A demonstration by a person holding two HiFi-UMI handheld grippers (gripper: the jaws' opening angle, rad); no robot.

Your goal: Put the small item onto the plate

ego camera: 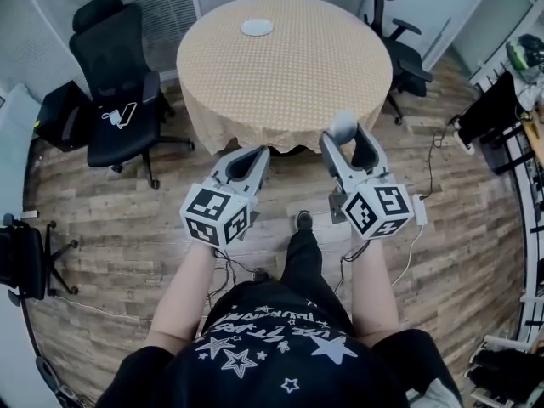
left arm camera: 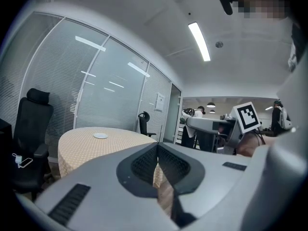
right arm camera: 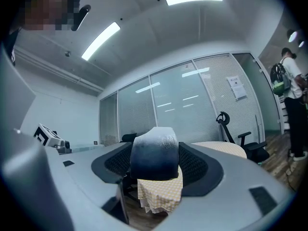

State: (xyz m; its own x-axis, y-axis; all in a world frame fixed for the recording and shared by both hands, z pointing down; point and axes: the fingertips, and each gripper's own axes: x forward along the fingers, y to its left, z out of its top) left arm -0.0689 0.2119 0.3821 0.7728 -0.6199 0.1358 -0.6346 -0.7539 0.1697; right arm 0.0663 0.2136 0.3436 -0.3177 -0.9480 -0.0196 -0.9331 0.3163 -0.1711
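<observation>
The person wears a black short-sleeved T-shirt (ego camera: 272, 347) printed with white stars and lettering, dark trousers (ego camera: 302, 257) and a dark shoe (ego camera: 303, 220). The left hand-held gripper (ego camera: 255, 155) and the right hand-held gripper (ego camera: 348, 138) are grey plastic with black mesh-textured pads (left arm camera: 144, 165). Each ends in a white cube (ego camera: 217, 215) bearing black square markers. A thin white cable (ego camera: 414, 243) hangs from the right one.

Left tongs (left arm camera: 157, 153) closed, empty; plate (left arm camera: 100, 135) on table (left arm camera: 79, 148) beyond.
</observation>
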